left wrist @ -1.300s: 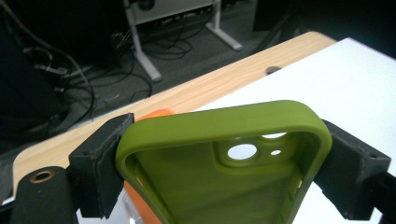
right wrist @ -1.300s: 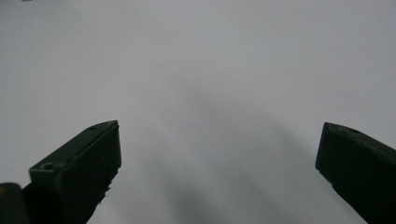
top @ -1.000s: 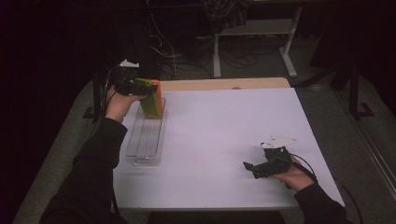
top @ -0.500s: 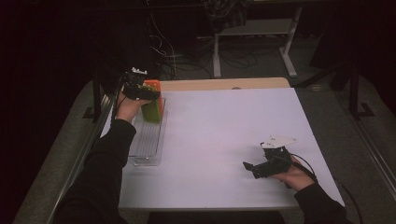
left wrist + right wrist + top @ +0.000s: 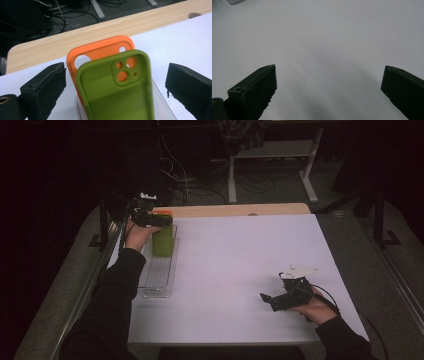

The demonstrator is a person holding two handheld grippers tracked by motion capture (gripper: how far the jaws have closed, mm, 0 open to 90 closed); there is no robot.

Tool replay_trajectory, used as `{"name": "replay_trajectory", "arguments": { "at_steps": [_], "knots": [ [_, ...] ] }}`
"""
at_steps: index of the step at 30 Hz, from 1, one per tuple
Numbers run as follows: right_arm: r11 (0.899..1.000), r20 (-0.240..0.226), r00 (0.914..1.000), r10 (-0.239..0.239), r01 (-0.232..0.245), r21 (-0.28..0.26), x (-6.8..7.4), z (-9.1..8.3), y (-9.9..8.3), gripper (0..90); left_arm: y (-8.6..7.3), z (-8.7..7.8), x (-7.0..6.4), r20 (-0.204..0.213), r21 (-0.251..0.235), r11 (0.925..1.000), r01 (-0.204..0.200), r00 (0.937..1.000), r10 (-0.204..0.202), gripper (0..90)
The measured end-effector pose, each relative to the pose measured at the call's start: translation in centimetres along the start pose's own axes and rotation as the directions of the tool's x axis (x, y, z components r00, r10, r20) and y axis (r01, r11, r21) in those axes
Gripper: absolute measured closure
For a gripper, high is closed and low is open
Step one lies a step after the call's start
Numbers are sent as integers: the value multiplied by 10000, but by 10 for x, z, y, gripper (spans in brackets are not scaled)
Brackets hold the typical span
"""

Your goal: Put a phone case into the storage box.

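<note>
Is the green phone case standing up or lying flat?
Standing up. The green phone case rises on end from the clear tray, leaning against the orange case behind it.

A green phone case [image 5: 117, 92] stands upright before an orange one [image 5: 100, 51], seemingly in a clear tray [image 5: 159, 272].

The left gripper [image 5: 150, 217] hovers at the far left corner of the table [image 5: 240, 265], jaws wide apart; the right gripper [image 5: 272, 299] rests near its front right, jaws spread.
</note>
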State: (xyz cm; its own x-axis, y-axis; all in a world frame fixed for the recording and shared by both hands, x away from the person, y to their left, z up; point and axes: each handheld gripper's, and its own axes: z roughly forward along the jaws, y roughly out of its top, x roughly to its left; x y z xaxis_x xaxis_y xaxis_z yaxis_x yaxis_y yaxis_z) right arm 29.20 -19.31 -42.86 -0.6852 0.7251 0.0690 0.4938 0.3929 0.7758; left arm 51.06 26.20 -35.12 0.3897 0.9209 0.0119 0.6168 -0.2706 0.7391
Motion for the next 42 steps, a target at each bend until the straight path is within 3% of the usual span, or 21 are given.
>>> {"name": "replay_trajectory", "arguments": {
  "at_steps": [5,8,12,15,16,18,22,26,30,35,38,42],
  "knots": [
    [10000,26,10000,-58,58,-59,0,0,0,0,-3,-18,-5,630,-95,9991,-409,9972,414,23],
    [9999,35,9999,-104,104,-81,-1,-1,0,0,-7,-32,-9,1372,-112,9971,-747,9877,755,23],
    [10000,-24,10000,-49,49,-29,0,-1,1,0,-18,-54,-21,2255,-569,9921,-1117,9666,1218,23],
    [9999,-2,10000,-81,81,-79,0,-1,1,0,-27,-68,-28,2634,-892,9851,-1470,9503,1657,23],
    [9999,18,10000,-87,87,-75,0,-1,2,0,-33,-75,-33,2906,-1092,9824,-1516,9403,1774,23],
    [9999,3,9999,-119,119,-95,0,-1,2,0,-39,-82,-38,3085,-1298,9790,-1571,9320,1904,10],
    [9999,-15,10000,-64,64,-99,0,-2,2,0,-59,-99,-53,3633,-1723,9686,-1792,9025,2316,5],
    [9998,35,9999,-126,127,-181,0,-3,3,0,-78,-109,-64,3876,-1952,9571,-2143,8796,2760,1],
    [9995,-25,9998,-206,206,-224,1,-4,4,0,-97,-113,-71,3818,-1875,9494,-2518,8719,3066,0],
    [9987,-117,9997,-216,210,-462,3,-8,8,0,-117,-113,-76,4148,-1716,9508,-2581,8564,3074,0],
    [9981,-160,9997,-197,187,-588,4,-11,11,0,-127,-108,-78,4179,-1503,9526,-2644,8563,3036,0],
    [9971,-181,9995,-254,241,-727,5,-13,12,0,-135,-103,-82,4280,-1163,9492,-2923,8477,3135,0]
  ]
}}
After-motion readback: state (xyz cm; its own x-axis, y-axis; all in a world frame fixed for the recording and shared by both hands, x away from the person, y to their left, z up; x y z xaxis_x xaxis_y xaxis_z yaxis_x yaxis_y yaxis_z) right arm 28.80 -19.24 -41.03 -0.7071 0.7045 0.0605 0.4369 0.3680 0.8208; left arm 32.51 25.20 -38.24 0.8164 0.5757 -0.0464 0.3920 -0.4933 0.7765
